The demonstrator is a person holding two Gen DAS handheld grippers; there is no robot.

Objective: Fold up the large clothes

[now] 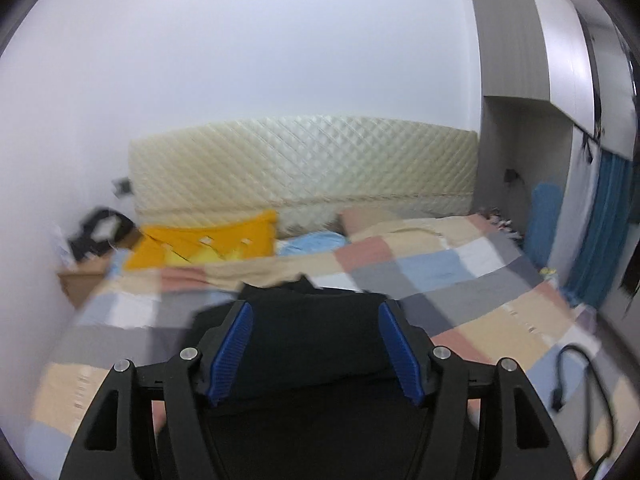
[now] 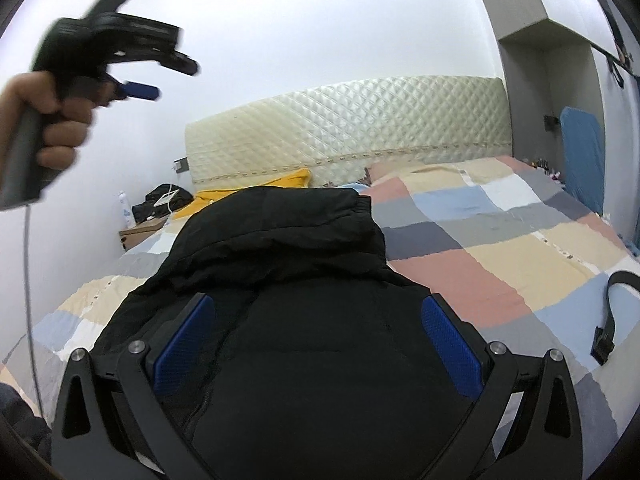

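Directly below the open, empty right gripper point(image 2: 314, 334), the black jacket point(image 2: 280, 248) runs lengthwise toward the headboard point(image 2: 352, 120), while the left gripper point(image 2: 160, 80), also open and empty, hangs higher.

A jacket point(image 2: 280, 300) lies on the bed point(image 2: 500, 248), near its foot and left of the middle. Behind it, pillows point(image 2: 292, 180) rest against the headboard point(image 2: 348, 128). A nightstand point(image 2: 140, 234) stands left of the bed, bearing a bag point(image 2: 164, 200) and a bottle point(image 2: 126, 208). A strap point(image 2: 612, 312) lies on the bed's right side.
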